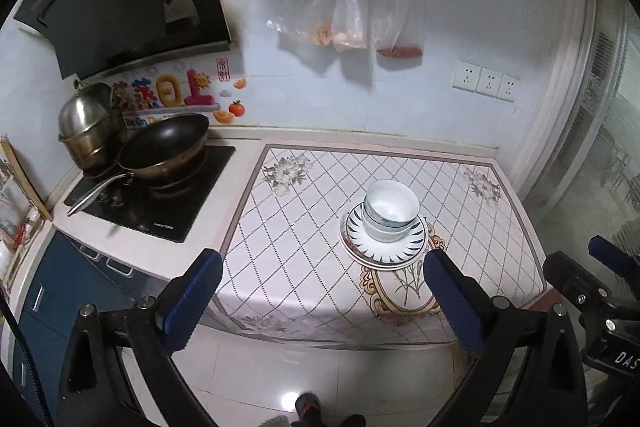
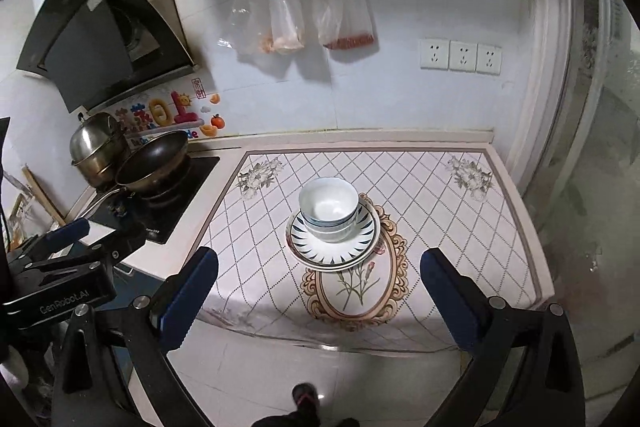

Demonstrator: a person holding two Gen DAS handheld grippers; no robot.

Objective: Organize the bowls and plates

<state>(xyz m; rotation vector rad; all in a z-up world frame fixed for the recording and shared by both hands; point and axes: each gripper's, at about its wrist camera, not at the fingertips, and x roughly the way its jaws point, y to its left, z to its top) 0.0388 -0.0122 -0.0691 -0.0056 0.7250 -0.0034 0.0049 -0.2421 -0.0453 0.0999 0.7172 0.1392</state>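
- White nested porcelain bowls sit on stacked white plates with dark leaf rims, mid tabletop.
- Left gripper and right gripper: fingers spread, empty.
- Stack lies ahead of both; neither looks clearly nearer.

Left hand-held gripper: 2 black angular arms, each ending in a blue pad with fine knurled texture. Silver round screw heads at the arm joints; triangular cut-outs in the lower arm plates. Right hand-held gripper: same build, black frame, 2 blue textured pads, silver screws. White lettering "GenRobot.AI" on the black body of the left unit, seen from the right wrist camera. Person: dark shoe with red accents, dark trouser leg.
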